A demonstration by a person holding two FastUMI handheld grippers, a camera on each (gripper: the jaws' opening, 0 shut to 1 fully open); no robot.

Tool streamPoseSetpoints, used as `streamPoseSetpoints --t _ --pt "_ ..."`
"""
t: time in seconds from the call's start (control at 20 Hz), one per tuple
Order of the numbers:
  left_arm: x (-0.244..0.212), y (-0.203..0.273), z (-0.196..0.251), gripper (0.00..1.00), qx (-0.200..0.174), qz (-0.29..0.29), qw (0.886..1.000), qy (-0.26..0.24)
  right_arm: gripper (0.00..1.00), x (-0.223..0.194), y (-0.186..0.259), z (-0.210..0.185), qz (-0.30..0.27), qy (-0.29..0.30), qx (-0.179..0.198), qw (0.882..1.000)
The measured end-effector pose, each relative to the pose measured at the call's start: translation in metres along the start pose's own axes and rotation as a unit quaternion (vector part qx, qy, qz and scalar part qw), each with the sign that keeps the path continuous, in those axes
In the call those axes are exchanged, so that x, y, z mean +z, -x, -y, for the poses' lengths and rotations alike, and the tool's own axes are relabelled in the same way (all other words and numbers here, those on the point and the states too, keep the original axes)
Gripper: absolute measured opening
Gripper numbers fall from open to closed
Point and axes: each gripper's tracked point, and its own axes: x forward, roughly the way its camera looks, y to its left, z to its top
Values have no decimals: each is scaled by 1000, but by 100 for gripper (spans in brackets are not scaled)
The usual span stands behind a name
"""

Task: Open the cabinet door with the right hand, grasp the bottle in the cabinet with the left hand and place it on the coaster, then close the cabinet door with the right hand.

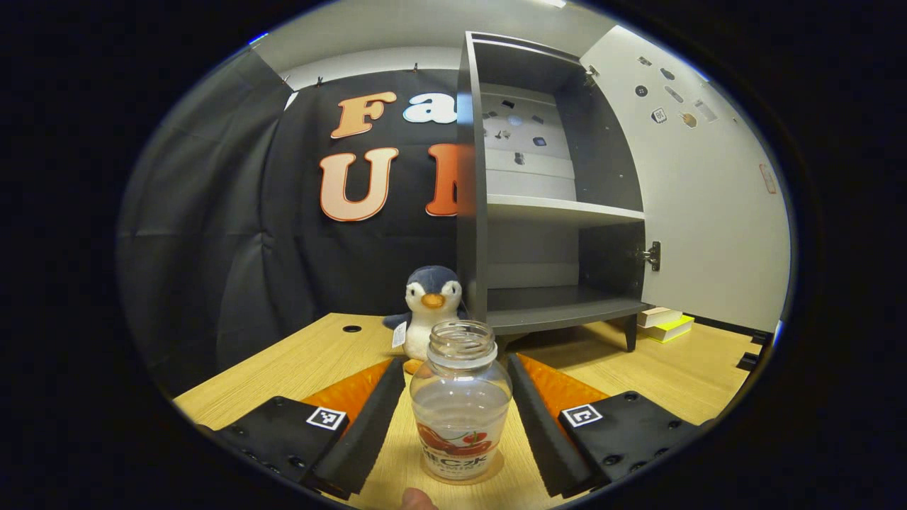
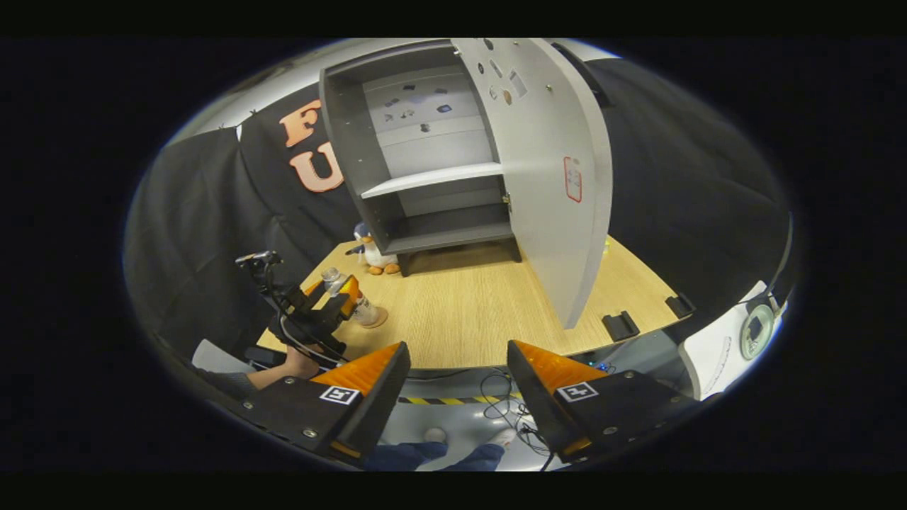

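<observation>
A staged recording booth, not a lived-in home.
We see black cloth walls (image 1: 234, 234) around a pale wood-grain surface (image 2: 468, 312), a small grey open cabinet (image 2: 432, 149), a plush penguin toy (image 1: 429, 312), and loose cables on the floor (image 2: 496, 411).

A light wood-grain table (image 2: 468, 312) carries everything here. A dark grey open-fronted cabinet (image 1: 553, 212) stands on short legs at the table's far side, its pale door (image 2: 560, 177) swung wide open. Just beside the cabinet's left front corner sits a plush penguin (image 1: 429, 312), facing forward. Nearer the viewer than the cabinet, a clear uncapped bottle (image 1: 460, 404) stands upright on a round tan coaster (image 2: 374, 320). To the right of the cabinet, under the open door, a small stack of books (image 1: 662, 322) lies flat. Left of the penguin, a dark round cable hole (image 1: 351, 329) marks the tabletop. Two small black clamps (image 2: 621, 326) grip the table's edge, right of the cabinet door.
</observation>
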Motion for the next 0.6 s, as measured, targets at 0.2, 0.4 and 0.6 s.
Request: streamPoseSetpoints --t 0.2,0.4,0.6 --pt "7 1 -2 95 1 4 1000 2 86 1 0 -1 3 0 2 1000" --pt "18 8 -2 95 -1 8 1000 1 86 4 1 -3 10 -7 8 1000" --pt "40 15 3 95 -10 20 1000 -12 86 11 0 -6 24 -14 14 1000"
